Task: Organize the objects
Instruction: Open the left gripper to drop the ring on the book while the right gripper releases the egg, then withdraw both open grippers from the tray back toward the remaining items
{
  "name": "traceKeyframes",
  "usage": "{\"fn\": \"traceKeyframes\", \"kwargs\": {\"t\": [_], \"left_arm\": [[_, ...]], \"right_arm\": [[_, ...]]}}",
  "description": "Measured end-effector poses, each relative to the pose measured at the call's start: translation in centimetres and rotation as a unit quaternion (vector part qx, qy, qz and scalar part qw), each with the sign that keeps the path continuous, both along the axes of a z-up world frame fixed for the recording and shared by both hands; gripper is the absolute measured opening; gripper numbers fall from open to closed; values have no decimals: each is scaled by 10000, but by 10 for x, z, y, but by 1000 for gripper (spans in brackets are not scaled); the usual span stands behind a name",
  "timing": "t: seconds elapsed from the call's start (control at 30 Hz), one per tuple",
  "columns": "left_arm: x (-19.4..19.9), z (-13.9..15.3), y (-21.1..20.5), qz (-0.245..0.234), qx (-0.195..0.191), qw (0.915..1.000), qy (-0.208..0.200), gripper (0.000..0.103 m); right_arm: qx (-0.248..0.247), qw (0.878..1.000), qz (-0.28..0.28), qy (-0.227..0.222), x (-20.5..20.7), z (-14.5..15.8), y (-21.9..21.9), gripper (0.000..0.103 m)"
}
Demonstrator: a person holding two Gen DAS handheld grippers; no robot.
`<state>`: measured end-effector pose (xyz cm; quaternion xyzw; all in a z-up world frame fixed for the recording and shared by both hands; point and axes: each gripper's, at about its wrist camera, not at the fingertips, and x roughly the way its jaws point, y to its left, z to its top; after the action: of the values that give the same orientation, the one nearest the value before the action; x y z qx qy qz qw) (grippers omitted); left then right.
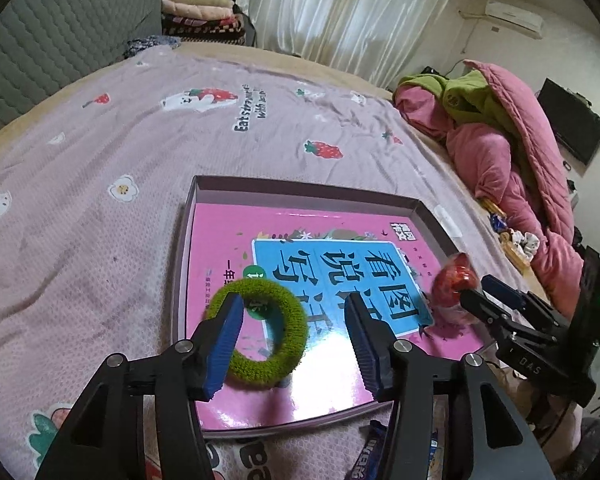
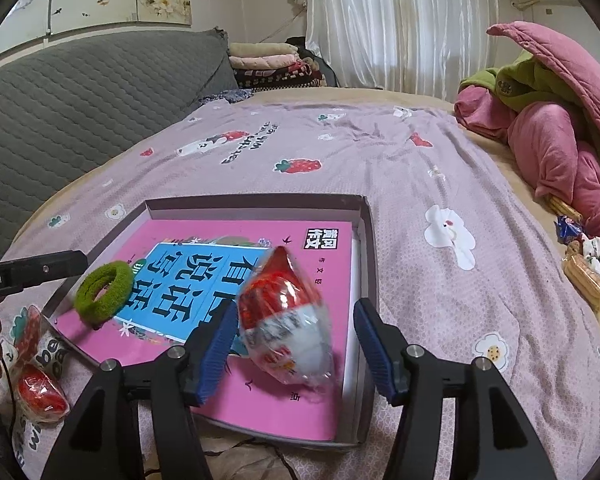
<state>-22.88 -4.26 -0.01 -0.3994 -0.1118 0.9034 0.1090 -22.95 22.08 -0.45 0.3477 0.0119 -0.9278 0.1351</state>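
Box point(image 2: 366, 248) already holds a book point(image 2: 300, 264), a green ring point(image 1: 260, 332) and a red packet point(image 2: 288, 320) between both grippers' spread jaws, while another packet point(image 2: 40, 396) waits outside.

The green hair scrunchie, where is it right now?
The green hair scrunchie lies on the pink book inside the shallow box, between the left gripper's open jaws; in the right wrist view it sits at the book's left.

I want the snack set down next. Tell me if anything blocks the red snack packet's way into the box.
Nothing visible does. The red snack packet sits between the open right gripper fingers, over the pink book in the box. The green ring lies off to the left.
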Motion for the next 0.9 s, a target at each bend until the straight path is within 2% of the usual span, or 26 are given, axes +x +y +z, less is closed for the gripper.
{"fn": "traceKeyframes", "kwargs": {"t": [0.67,0.9], "left_arm": [[49,29,15,164,-106,9982,568,63],[67,30,14,277,-72,9980,563,64]], "right_arm": [[-325,9990,96,288,18,26,8,69],[-399,9981,189,425,29,37,9,69]]}}
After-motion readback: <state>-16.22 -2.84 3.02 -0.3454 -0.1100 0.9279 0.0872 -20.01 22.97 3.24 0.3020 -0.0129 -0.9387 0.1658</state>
